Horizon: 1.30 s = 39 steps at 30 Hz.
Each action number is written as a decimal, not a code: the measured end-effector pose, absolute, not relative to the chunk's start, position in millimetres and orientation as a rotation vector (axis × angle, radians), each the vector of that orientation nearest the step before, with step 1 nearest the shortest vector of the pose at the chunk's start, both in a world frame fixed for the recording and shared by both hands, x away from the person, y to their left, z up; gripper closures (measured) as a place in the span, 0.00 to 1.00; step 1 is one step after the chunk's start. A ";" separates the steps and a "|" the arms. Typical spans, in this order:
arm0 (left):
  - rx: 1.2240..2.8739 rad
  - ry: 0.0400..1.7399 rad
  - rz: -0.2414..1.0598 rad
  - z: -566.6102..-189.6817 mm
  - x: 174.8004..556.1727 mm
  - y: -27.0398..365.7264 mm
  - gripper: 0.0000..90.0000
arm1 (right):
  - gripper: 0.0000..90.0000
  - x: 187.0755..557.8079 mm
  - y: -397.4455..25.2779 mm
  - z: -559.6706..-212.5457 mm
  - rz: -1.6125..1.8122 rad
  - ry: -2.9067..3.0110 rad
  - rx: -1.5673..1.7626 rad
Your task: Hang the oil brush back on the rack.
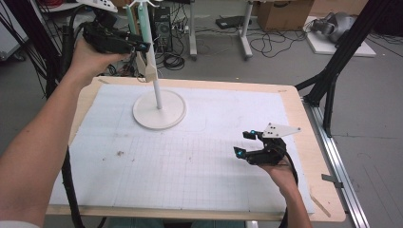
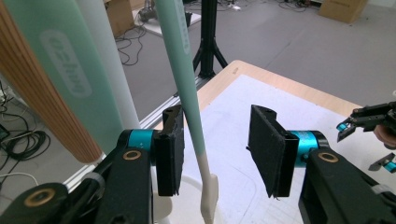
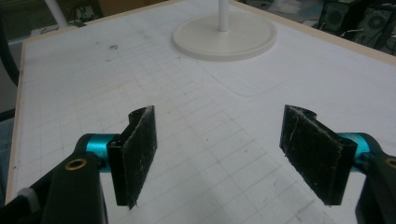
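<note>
Mint-green, cream-tipped utensil (image 2: 187, 93) hangs between wide-open left gripper (image 2: 215, 154) jaws; right gripper (image 3: 229, 154) gapes wide.

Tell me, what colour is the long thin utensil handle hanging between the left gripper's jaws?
Mint green, ending in a cream tip; the left gripper view shows the utensil handle best.

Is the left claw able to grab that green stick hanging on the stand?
Probably yes. The left claw is open, and the green stick already hangs between its pads, close to one pad. Nothing seems to block it; closing should catch it.
</note>
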<state>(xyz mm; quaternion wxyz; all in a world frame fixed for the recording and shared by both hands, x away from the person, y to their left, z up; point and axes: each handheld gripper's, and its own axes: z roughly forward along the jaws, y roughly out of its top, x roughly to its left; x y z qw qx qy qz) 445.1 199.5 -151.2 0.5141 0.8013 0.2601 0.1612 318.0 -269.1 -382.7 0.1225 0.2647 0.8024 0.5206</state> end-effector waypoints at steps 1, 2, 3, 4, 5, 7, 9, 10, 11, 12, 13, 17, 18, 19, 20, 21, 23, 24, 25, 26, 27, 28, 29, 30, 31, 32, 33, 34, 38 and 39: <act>1.926 0.630 0.391 -152.0 443.5 199.8 0.62 | 0.30 318.6 -270.2 -382.7 1.520 2.337 0.769; 1.926 0.630 0.393 -152.7 442.5 200.5 0.61 | 0.30 318.3 -271.0 -382.4 1.518 2.338 0.774; 1.925 0.633 0.389 -153.9 441.0 201.5 0.61 | 0.30 318.5 -271.7 -382.3 1.515 2.335 0.770; 1.926 0.633 0.391 -154.8 439.7 201.8 0.61 | 0.30 318.2 -272.4 -382.3 1.517 2.332 0.775; 1.924 0.633 0.394 -155.5 438.6 202.1 0.61 | 0.30 317.8 -273.1 -382.0 1.516 2.329 0.779; 1.922 0.630 0.396 -156.9 435.7 203.6 0.60 | 0.30 317.6 -274.1 -382.0 1.515 2.322 0.781; 1.920 0.624 0.399 -158.0 433.0 205.5 0.59 | 0.30 317.3 -275.0 -381.8 1.509 2.320 0.784; 1.918 0.626 0.399 -158.8 431.7 206.2 0.59 | 0.30 317.4 -275.4 -382.0 1.506 2.316 0.786; 1.915 0.628 0.398 -159.6 430.4 206.9 0.58 | 0.30 317.5 -275.6 -382.1 1.505 2.313 0.786; 1.914 0.627 0.398 -160.4 429.5 207.6 0.58 | 0.30 317.5 -275.7 -382.1 1.502 2.313 0.790; 1.914 0.624 0.398 -161.7 428.4 208.8 0.58 | 0.30 317.6 -275.7 -382.3 1.502 2.313 0.792; 1.908 0.632 0.395 -166.3 425.1 212.5 0.56 | 0.30 318.1 -275.4 -383.4 1.491 2.313 0.805; 1.903 0.638 0.395 -168.5 423.5 214.2 0.56 | 0.30 318.1 -275.4 -383.4 1.491 2.313 0.805; 1.900 0.641 0.395 -171.7 420.4 217.1 0.54 | 0.30 318.2 -275.5 -384.4 1.491 2.309 0.807; 1.897 0.642 0.397 -172.9 419.0 217.9 0.53 | 0.30 318.1 -275.6 -384.7 1.484 2.311 0.811; 1.898 0.644 0.396 -174.5 417.1 219.2 0.53 | 0.30 318.2 -275.5 -384.8 1.482 2.310 0.813; 1.902 0.644 0.397 -176.6 414.8 220.7 0.51 | 0.29 318.4 -275.5 -384.9 1.483 2.303 0.812; 1.904 0.647 0.398 -178.2 412.8 221.8 0.51 | 0.29 318.3 -275.4 -384.6 1.488 2.297 0.810; 1.903 0.649 0.402 -181.0 408.9 224.8 0.50 | 0.29 318.0 -275.1 -384.5 1.489 2.299 0.811; 1.895 0.655 0.402 -182.4 406.8 225.8 0.50 | 0.28 317.8 -274.8 -384.5 1.484 2.297 0.811; 1.902 0.652 0.403 -183.4 405.3 227.3 0.49 | 0.26 317.7 -274.6 -384.5 1.480 2.296 0.814; 1.902 0.652 0.403 -183.4 405.3 227.3 0.48 | 0.26 317.7 -274.6 -384.5 1.480 2.296 0.814; 1.902 0.655 0.406 -185.5 401.9 228.7 0.47 | 0.25 317.8 -274.2 -384.7 1.477 2.293 0.817; 1.898 0.655 0.405 -186.6 400.0 229.2 0.47 | 0.25 317.4 -273.9 -384.6 1.476 2.297 0.822; 1.898 0.655 0.405 -186.6 400.0 229.2 0.46 | 0.25 318.1 -273.9 -384.9 1.471 2.292 0.816; 1.897 0.652 0.406 -188.0 398.5 229.5 0.46 | 0.25 318.1 -273.9 -384.9 1.471 2.292 0.816; 1.898 0.655 0.405 -191.1 395.5 230.2 0.45 | 0.24 318.1 -273.8 -384.8 1.471 2.290 0.820; 1.894 0.654 0.404 -192.6 394.7 230.5 0.44 | 0.24 318.0 -273.6 -384.9 1.469 2.291 0.825; 1.894 0.660 0.401 -200.8 390.6 233.5 0.42 | 0.23 318.5 -273.3 -385.3 1.466 2.288 0.829; 1.892 0.663 0.399 -202.8 389.6 234.4 0.41 | 0.23 318.3 -273.2 -385.2 1.467 2.287 0.830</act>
